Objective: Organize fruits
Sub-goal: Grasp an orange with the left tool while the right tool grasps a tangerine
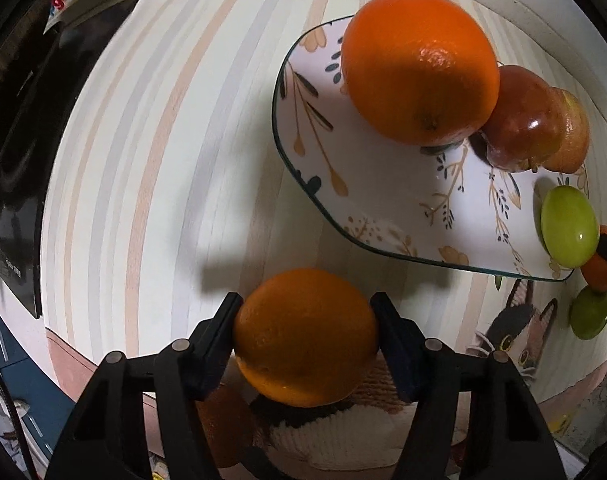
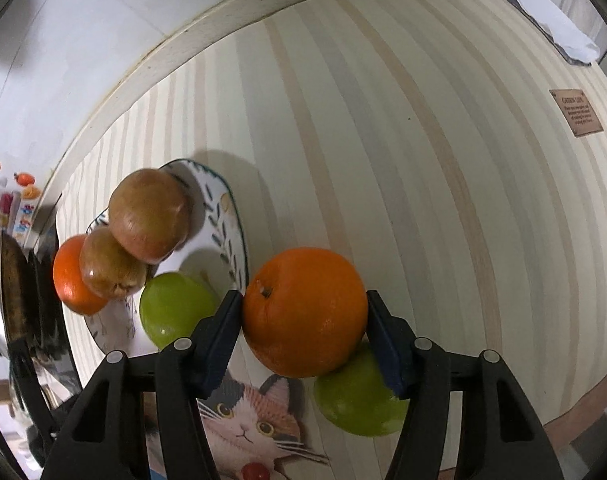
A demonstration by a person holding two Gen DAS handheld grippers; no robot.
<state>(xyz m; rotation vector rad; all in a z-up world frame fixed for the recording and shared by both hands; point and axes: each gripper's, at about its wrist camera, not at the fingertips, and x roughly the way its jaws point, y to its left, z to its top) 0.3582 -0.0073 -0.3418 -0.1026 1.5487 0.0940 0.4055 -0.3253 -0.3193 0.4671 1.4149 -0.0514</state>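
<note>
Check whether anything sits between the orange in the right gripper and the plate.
Yes: a green apple sits on the near edge of the plate, directly between the orange held in the right gripper and the bare middle.

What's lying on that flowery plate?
On the plate: an orange, two reddish apples and a green apple. Anything behind them is hidden. Another green apple lies on the mat.

Open striped tablecloth right of the plate — left blocked by piled apples, pan beyond.
</note>
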